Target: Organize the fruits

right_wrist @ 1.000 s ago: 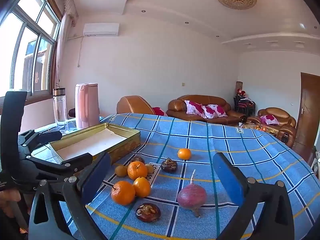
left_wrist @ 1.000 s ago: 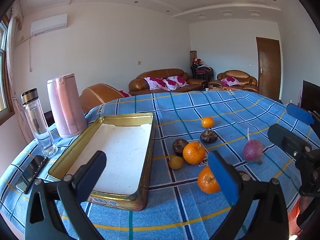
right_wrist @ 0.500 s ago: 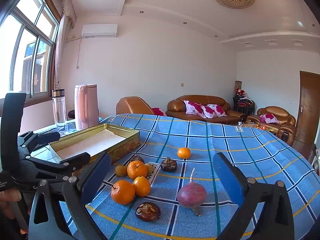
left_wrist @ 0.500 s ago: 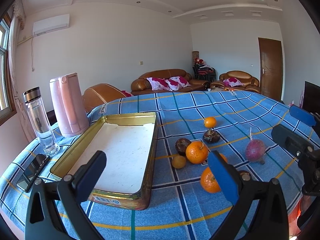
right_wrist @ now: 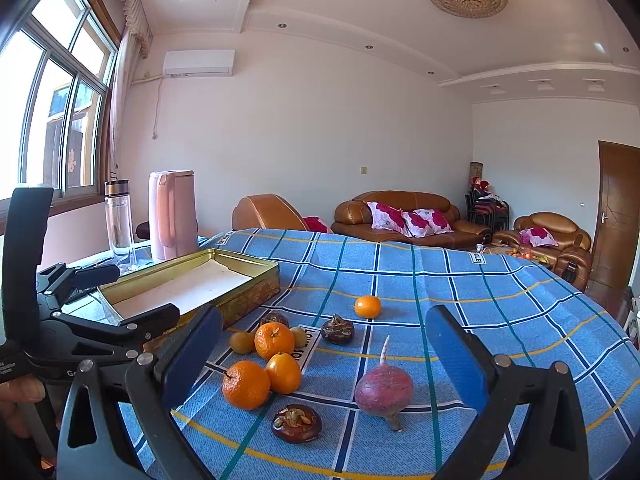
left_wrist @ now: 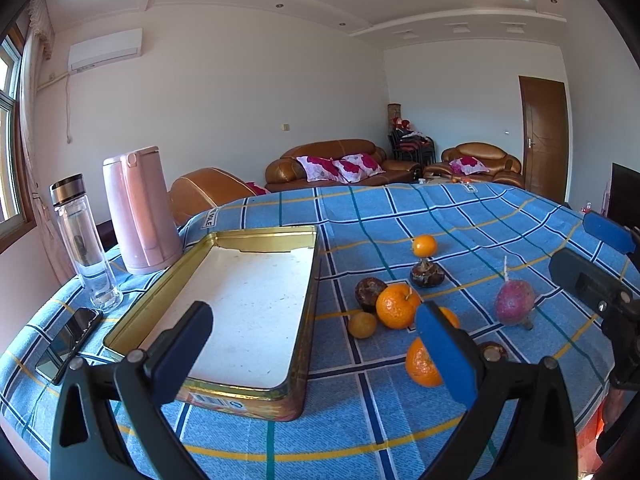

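A gold tin tray [left_wrist: 308, 280] [right_wrist: 256, 280] lies empty on the blue checked tablecloth. To its right lie several oranges [left_wrist: 398, 306] [right_wrist: 246, 385], a small far orange [left_wrist: 425, 245] [right_wrist: 368, 306], dark brown fruits [left_wrist: 427, 274] [right_wrist: 297, 423], small yellow fruits [left_wrist: 362, 325] and a purple-red radish [left_wrist: 514, 302] [right_wrist: 384, 390]. My left gripper [left_wrist: 320, 354] is open and empty above the tray's near end. My right gripper [right_wrist: 324, 356] is open and empty above the near fruits. It also shows at the right edge of the left wrist view [left_wrist: 600, 264].
A pink kettle [left_wrist: 138, 210] [right_wrist: 173, 214], a clear bottle [left_wrist: 82, 240] [right_wrist: 119, 220] and a phone [left_wrist: 68, 344] stand left of the tray. The table edge runs near the bottom of both views. Sofas and a door lie beyond.
Both views have shifted slightly; the left gripper has drifted a little left and the fruits sit further right in its view. Both grippers stay open.
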Motion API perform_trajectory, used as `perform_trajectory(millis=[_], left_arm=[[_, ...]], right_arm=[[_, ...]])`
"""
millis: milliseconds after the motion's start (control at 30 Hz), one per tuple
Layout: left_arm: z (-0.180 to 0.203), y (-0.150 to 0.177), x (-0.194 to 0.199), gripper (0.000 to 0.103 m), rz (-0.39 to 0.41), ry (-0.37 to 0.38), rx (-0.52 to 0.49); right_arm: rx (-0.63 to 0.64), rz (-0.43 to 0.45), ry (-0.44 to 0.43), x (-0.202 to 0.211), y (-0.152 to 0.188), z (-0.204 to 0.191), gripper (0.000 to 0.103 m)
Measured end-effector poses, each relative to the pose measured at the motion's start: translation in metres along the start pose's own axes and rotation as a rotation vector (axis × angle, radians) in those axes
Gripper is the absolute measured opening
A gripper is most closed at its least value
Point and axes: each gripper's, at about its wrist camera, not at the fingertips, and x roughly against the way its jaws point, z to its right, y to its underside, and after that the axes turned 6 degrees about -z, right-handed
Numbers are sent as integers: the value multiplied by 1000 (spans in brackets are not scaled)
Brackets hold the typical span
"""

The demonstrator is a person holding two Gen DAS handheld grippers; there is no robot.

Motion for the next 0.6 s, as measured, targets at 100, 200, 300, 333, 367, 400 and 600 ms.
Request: perform_trajectory(millis=[100, 200, 300, 333, 367, 400, 600], left_arm=[[0, 0, 0, 103, 0, 0, 1], [0, 0, 0, 103, 0, 0, 0], [0, 0, 0, 103, 0, 0, 0], [-1, 0, 0, 103, 0, -1, 0], [0, 0, 0, 103, 0, 0, 0], [-1, 0, 0, 103, 1, -1, 1], [-2, 0, 0, 103, 2, -5, 5]], right_arm=[[0, 0, -1, 0, 0, 0, 102], [0, 0, -2, 0, 0, 0, 102], [3, 2, -2, 0, 0, 0, 102], [2, 1, -1, 0, 0, 0, 102], [2, 0, -2, 0, 0, 0, 102], [1, 2, -2, 0, 0, -1, 102], [1, 2, -4, 0, 0, -1, 102]])
